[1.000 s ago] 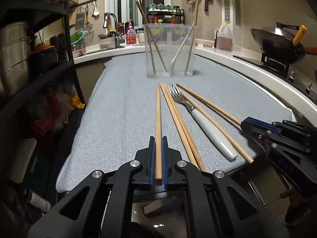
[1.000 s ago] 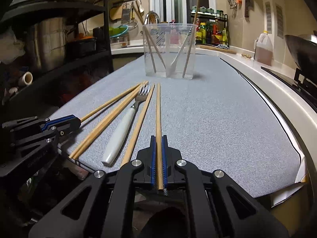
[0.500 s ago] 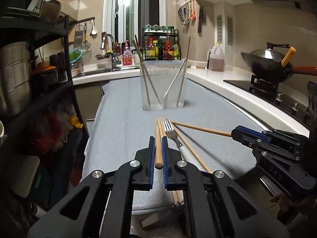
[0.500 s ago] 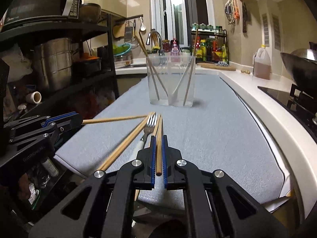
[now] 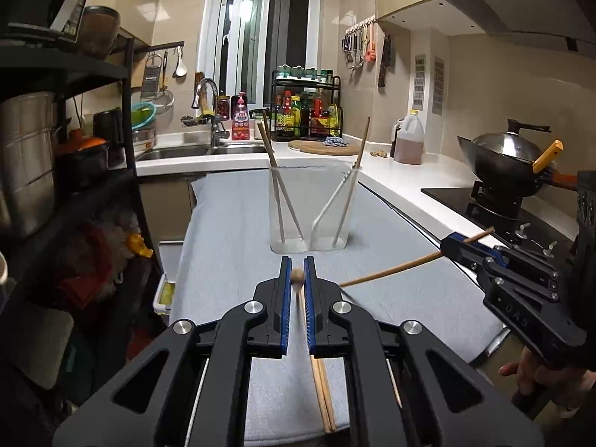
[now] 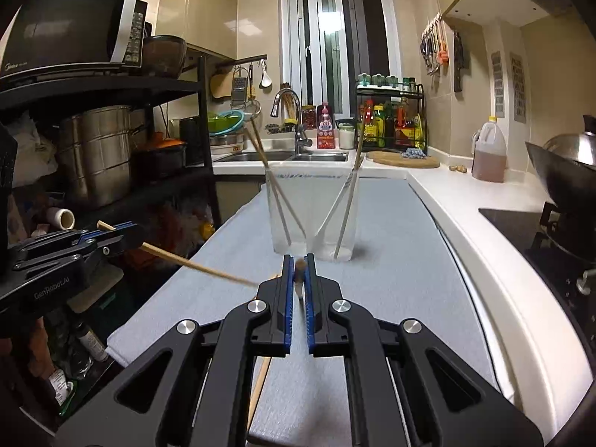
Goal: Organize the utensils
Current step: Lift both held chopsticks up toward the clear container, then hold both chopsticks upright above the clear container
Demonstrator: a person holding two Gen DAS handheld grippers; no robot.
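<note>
My left gripper [image 5: 297, 260] is shut on a wooden chopstick [image 5: 297, 275], which I see almost end-on above the grey cloth [image 5: 231, 246]. My right gripper [image 6: 299, 259] is shut on a second chopstick [image 6: 299, 266], also raised. Each view shows the other gripper from the side: the right gripper [image 5: 458, 244] with its chopstick [image 5: 391, 270], and the left gripper [image 6: 123, 232] with its chopstick [image 6: 197, 264]. Ahead stands a clear two-part holder [image 5: 311, 208] with chopsticks on its left side and a white-handled utensil plus a chopstick on its right. More chopsticks [image 5: 322, 391] lie on the cloth under my left gripper.
A black shelf rack [image 5: 74, 74] with pots stands along the left. On the right are a white counter, a hob with a wok [image 5: 499, 152] and an oil jug [image 5: 408, 141]. The sink [image 6: 290, 156] and a bottle rack are at the back.
Both grippers have risen from the cloth, each lifting its chopstick off the surface. The remaining utensils have dropped low in both views, partly hidden under the jaws.
</note>
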